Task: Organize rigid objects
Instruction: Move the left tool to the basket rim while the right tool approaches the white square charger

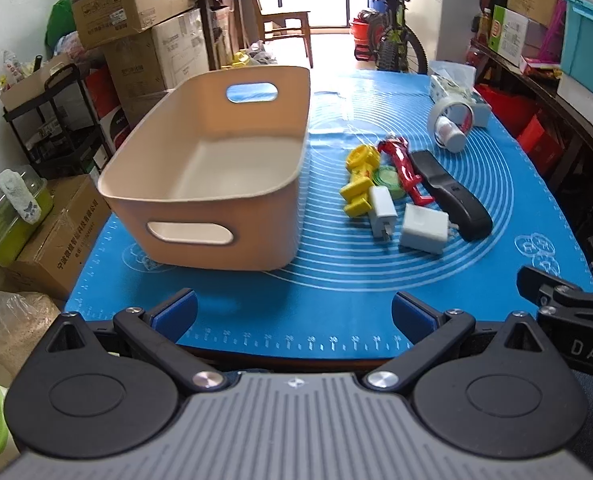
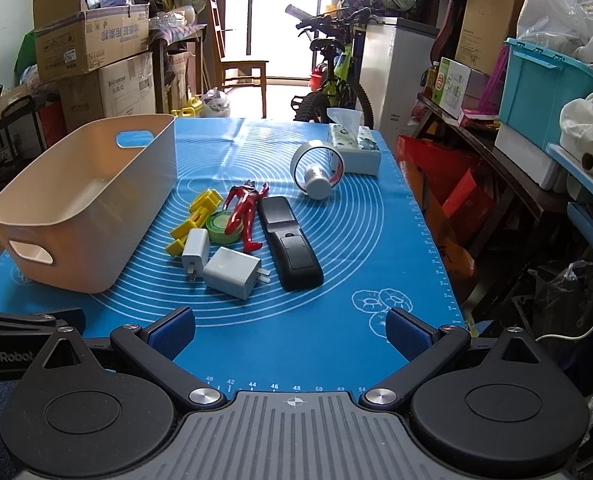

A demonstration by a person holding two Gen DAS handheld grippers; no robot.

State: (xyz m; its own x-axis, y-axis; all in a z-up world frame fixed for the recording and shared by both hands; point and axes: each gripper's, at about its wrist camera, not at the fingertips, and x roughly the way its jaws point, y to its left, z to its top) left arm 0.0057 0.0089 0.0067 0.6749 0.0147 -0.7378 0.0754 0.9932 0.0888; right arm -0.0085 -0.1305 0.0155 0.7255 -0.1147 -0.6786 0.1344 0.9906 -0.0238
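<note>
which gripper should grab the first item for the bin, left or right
Probably the right gripper: it is open and faces the item pile, with the grey charger nearest ahead. The left gripper, also open, faces the empty bin.

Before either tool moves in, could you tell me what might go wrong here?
1. The red figure lies across the green tin; lifting either may drag the other.
2. The two chargers touch, so a grasp could nudge both.
3. The bottle lies inside the tape roll and may roll.

The green round tin (image 2: pixel 223 226) lies partly hidden under the red figure (image 2: pixel 245 213).
</note>
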